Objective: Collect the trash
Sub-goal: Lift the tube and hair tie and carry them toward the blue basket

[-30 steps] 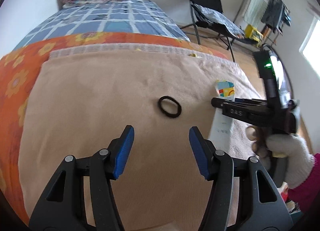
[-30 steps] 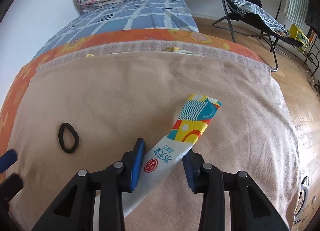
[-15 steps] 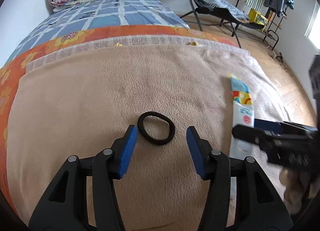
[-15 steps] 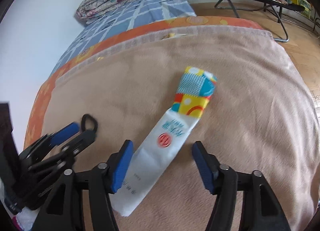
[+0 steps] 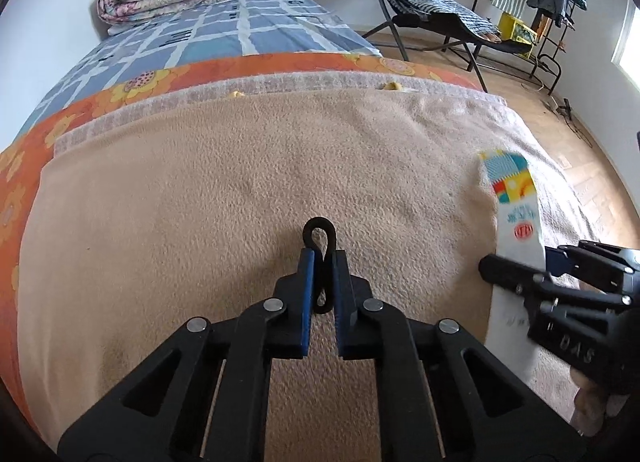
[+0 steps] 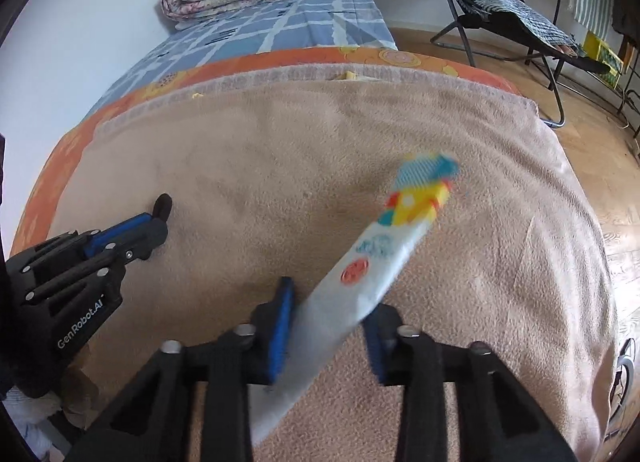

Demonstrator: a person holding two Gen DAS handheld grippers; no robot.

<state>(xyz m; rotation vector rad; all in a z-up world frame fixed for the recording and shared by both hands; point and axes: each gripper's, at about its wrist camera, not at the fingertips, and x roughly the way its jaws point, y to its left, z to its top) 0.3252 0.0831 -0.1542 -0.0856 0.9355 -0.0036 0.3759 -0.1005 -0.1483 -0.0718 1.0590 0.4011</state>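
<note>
Pinching the black elastic hair tie [image 5: 320, 258] flat between its blue pads, the left gripper [image 5: 321, 262] rests on the beige fleece blanket [image 5: 200, 201] of the bed. Its jaws have just closed. The right gripper [image 6: 326, 302] has been closing too and clamps the long white wrapper with colourful end [image 6: 376, 258], lifted slightly above the blanket.

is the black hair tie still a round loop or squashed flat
Squashed flat: the left gripper has just closed on the hair tie, pinching it into a narrow loop above the beige blanket.
</note>
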